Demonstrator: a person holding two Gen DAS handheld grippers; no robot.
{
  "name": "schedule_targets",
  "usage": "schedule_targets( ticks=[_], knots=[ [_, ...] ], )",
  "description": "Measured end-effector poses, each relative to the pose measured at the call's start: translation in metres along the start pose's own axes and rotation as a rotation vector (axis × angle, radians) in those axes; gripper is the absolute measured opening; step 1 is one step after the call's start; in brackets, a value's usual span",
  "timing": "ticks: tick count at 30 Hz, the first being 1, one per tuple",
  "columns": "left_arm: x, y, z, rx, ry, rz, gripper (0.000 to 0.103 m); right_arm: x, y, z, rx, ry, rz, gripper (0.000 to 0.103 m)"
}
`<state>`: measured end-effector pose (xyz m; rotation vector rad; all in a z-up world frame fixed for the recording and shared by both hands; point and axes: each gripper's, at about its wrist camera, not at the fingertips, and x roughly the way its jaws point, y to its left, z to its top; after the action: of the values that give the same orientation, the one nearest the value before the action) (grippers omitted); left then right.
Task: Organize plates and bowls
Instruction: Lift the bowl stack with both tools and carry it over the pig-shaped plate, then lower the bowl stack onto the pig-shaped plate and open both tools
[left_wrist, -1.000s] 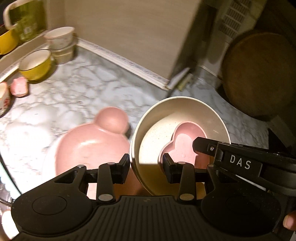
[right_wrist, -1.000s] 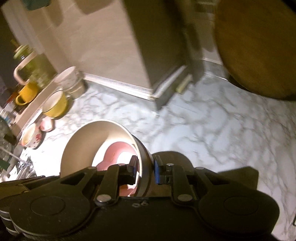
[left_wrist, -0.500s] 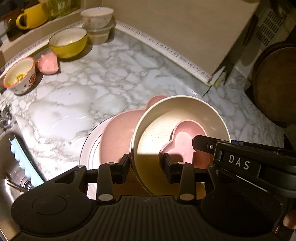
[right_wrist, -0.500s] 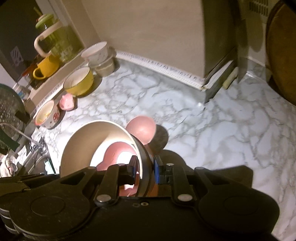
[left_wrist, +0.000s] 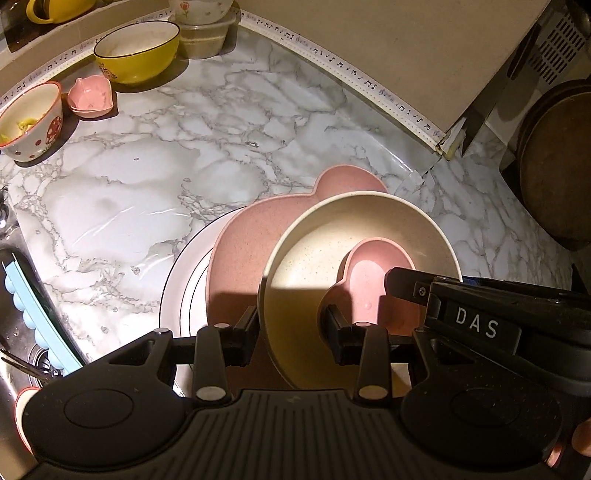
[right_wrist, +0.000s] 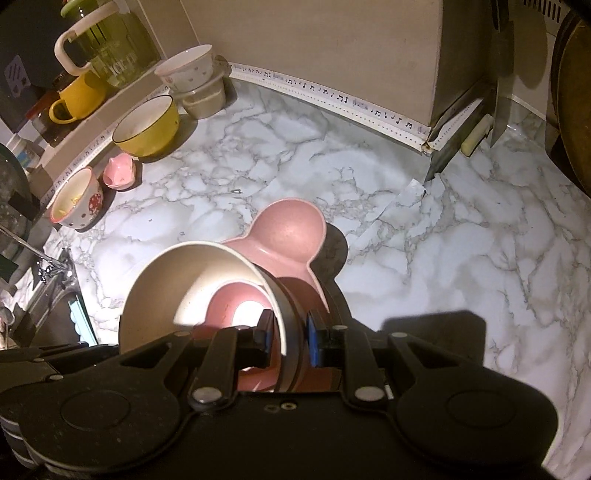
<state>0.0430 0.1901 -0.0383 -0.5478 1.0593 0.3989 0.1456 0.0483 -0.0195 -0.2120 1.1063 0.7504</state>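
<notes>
A cream bowl (left_wrist: 332, 236) with a small pink heart-shaped dish (left_wrist: 373, 284) inside it is held by both grippers. My left gripper (left_wrist: 291, 328) is shut on the bowl's near wall, one finger outside and one inside. My right gripper (right_wrist: 290, 332) is shut on the bowl's right rim (right_wrist: 284, 314); its black body marked DAS (left_wrist: 476, 325) shows in the left wrist view. Just under the bowl lies a pink bear-shaped plate (left_wrist: 255, 236) on a white plate (left_wrist: 184, 280). I cannot tell whether the bowl touches the pink plate.
Along the back left of the marble counter (left_wrist: 147, 166) stand a yellow bowl (left_wrist: 136, 48), a small pink dish (left_wrist: 90, 96), a mushroom-print bowl (left_wrist: 29, 122) and a white bowl stacked on a container (right_wrist: 192, 70). A sink (left_wrist: 18, 332) lies left; a round wooden board (left_wrist: 554, 166) stands right.
Both grippers have carried the cream bowl sideways and lower, so it now hangs over the pink plate. The sink and the bowls at the back left have come into view.
</notes>
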Motion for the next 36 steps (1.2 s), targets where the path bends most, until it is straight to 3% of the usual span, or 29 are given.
schedule_targets(
  ticks=[11,22,30,34,36],
  knots=[
    [0.005,0.003,0.001,0.003,-0.014,-0.023,0.037,0.004,0.003,0.0,-0.006,-0.007,-0.016,0.021],
    [-0.013,-0.003,-0.008,0.073,-0.108,-0.009,0.038,-0.013,0.002,-0.005,-0.023,-0.063,0.012,0.03],
    [-0.036,-0.005,-0.018,0.109,-0.176,-0.021,0.043,-0.041,0.004,-0.014,-0.069,-0.154,0.025,0.052],
    [-0.049,-0.007,-0.025,0.125,-0.22,-0.014,0.055,-0.057,0.002,-0.021,-0.084,-0.196,0.034,0.055],
    [-0.055,-0.008,-0.03,0.134,-0.245,0.001,0.056,-0.064,0.0,-0.024,-0.089,-0.215,0.036,0.062]
  ],
)
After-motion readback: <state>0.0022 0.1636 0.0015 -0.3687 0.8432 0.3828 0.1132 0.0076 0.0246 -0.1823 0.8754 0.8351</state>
